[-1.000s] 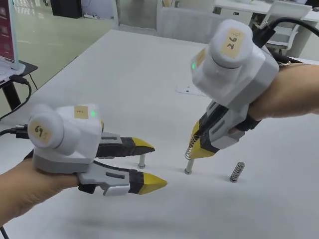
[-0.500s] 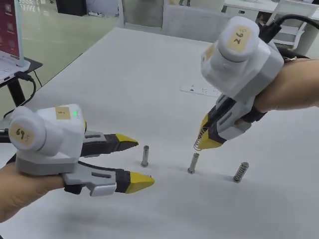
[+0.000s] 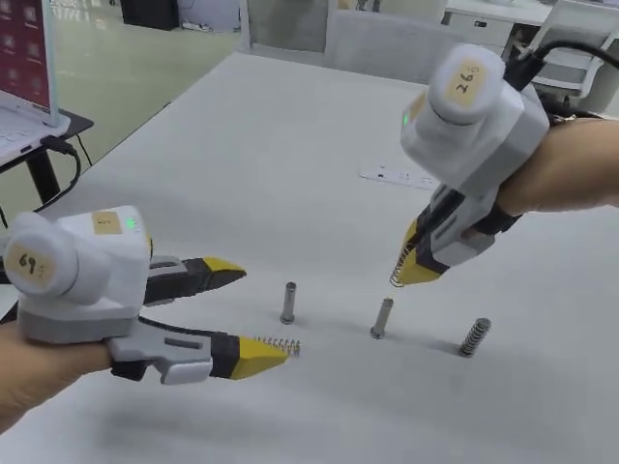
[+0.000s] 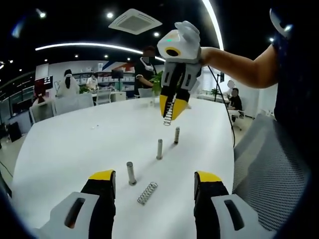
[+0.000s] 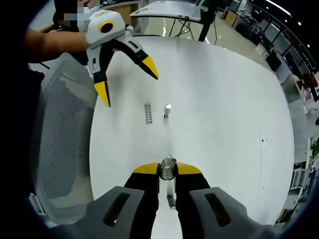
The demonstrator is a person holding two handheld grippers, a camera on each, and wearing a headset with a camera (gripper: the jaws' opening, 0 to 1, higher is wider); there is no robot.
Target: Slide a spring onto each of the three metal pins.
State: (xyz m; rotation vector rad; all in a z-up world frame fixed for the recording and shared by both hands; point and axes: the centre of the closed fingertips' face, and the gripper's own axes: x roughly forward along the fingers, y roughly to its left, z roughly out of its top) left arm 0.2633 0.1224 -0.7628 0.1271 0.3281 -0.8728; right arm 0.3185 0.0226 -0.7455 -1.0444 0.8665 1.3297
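Three short metal pins stand in a row on the white table. The left pin (image 3: 288,302) and middle pin (image 3: 383,317) are bare; the right pin (image 3: 473,337) wears a spring. My right gripper (image 3: 416,274) is shut on a spring (image 3: 399,271) that hangs just above and right of the middle pin. From its own view that spring (image 5: 168,167) sticks up between the closed yellow tips. My left gripper (image 3: 247,311) is open, low at the left. A loose spring (image 3: 283,345) lies flat beside its lower tip, also seen as the loose spring (image 4: 147,192) ahead of its jaws.
A white power strip (image 3: 398,178) lies farther back on the table. A mesh chair back (image 4: 269,169) stands at the table's near side. A side stand with cables (image 3: 44,145) is off the left edge. Several people sit at desks in the background.
My left gripper has drawn back to the left, uncovering the loose spring by its lower tip. The right gripper has lifted its spring slightly off the middle pin's top.
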